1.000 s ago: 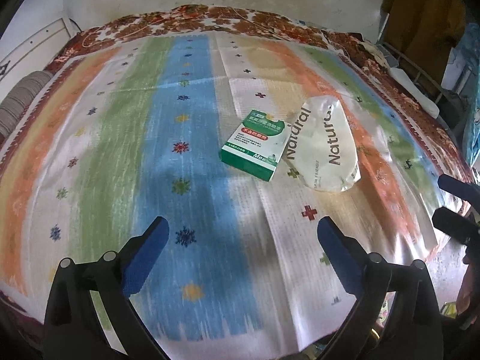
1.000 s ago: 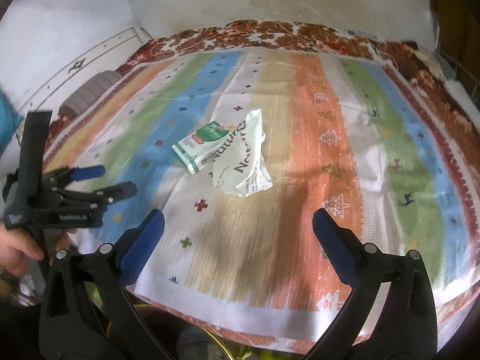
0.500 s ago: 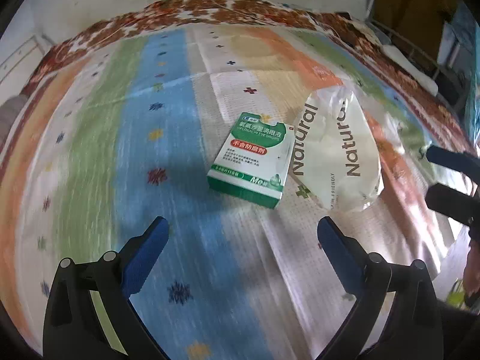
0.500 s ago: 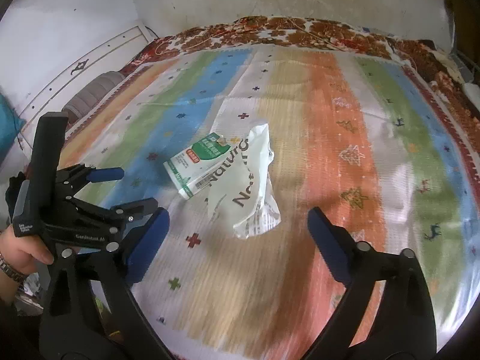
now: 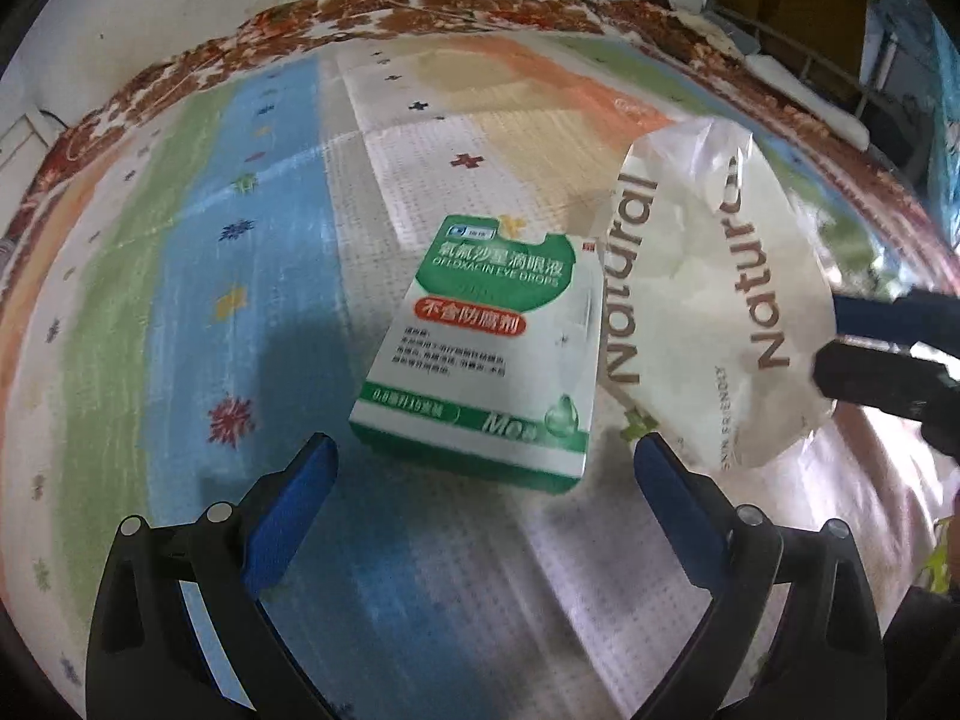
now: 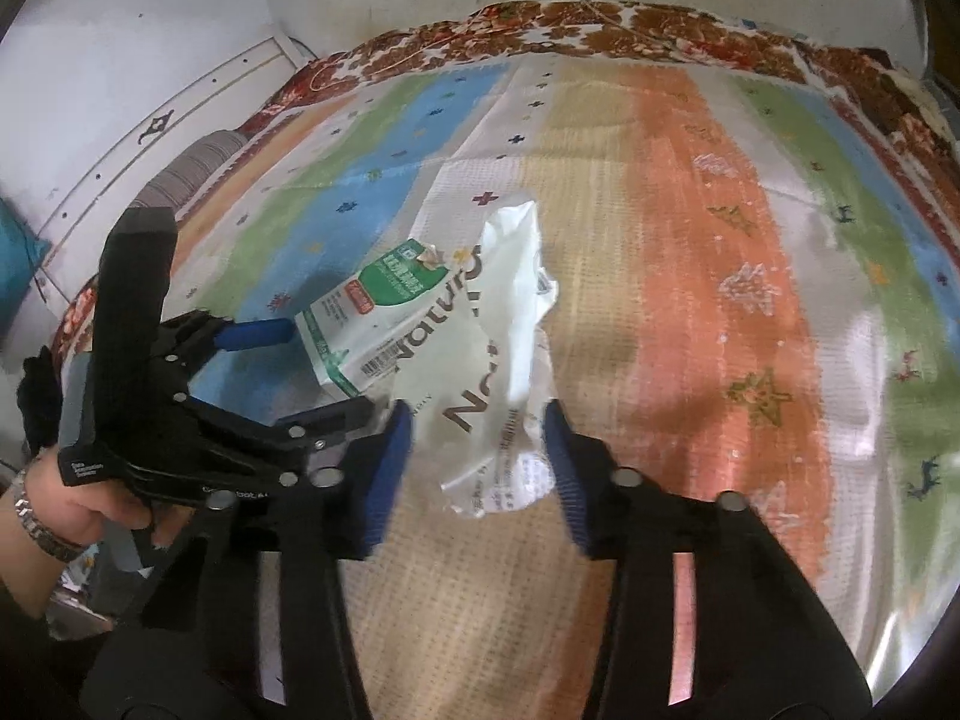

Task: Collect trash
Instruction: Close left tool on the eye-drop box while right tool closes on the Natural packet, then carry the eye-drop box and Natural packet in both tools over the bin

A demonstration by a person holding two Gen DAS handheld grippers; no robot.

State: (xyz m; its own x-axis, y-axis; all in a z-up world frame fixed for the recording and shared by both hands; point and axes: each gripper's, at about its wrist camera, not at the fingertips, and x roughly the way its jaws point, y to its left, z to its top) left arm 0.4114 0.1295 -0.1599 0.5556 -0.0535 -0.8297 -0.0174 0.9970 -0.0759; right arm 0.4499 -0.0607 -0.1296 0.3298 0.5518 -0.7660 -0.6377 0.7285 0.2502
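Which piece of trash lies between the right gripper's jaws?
The white bag, between the closing right gripper; the green box lies beside it, by the left gripper.

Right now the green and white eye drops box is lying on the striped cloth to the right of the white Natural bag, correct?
Not quite. In the left wrist view the eye drops box lies on the striped cloth to the left of the white Natural bag, not the right.

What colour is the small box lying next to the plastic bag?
Green and white box, with a red label; clearest in the left wrist view.
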